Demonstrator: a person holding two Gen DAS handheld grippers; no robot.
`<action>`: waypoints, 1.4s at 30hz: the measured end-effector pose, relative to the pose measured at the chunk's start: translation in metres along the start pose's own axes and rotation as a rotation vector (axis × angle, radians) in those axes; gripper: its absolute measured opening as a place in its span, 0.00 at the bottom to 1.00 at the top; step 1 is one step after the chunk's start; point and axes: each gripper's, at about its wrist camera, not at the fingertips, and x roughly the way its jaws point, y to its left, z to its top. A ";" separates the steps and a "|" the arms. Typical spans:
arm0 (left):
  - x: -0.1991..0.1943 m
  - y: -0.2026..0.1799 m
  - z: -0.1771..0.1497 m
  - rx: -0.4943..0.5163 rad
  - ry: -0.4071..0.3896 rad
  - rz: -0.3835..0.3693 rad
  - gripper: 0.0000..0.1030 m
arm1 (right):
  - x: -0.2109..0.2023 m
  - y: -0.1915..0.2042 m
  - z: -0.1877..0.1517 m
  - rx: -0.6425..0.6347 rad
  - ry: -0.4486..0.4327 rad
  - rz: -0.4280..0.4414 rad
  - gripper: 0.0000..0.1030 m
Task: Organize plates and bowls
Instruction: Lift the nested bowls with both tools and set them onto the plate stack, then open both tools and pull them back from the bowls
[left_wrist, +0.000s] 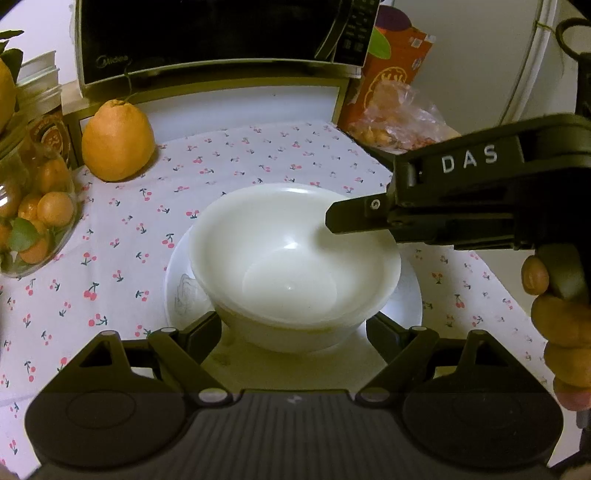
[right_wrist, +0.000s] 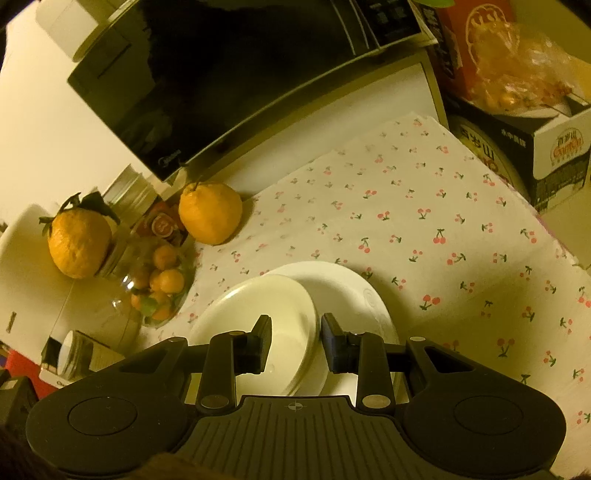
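White bowl (left_wrist: 291, 266) sits nested on a plate (left_wrist: 410, 295) on the cherry tablecloth (left_wrist: 229, 155). Looks glazed, stiff, slippery, chippable; I'd grab the rim. Right gripper (right_wrist: 295, 341) straddles that rim, narrowly parted, maybe pinching it. Left gripper (left_wrist: 293, 332) spread wide around the base, empty.

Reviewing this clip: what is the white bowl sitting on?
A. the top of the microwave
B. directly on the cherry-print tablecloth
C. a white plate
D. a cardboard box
C: in the left wrist view the white bowl rests on a white plate, whose rim shows around it on the cherry-print tablecloth.
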 end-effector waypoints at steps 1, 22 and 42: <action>0.001 0.000 -0.001 0.001 0.004 0.001 0.81 | 0.000 -0.001 0.000 0.004 0.003 0.002 0.28; -0.007 0.002 0.001 -0.047 -0.011 0.006 0.93 | -0.006 -0.002 -0.001 0.009 0.010 -0.017 0.52; -0.046 0.000 -0.004 -0.212 0.094 0.065 0.97 | -0.056 0.016 -0.004 -0.091 -0.012 -0.163 0.68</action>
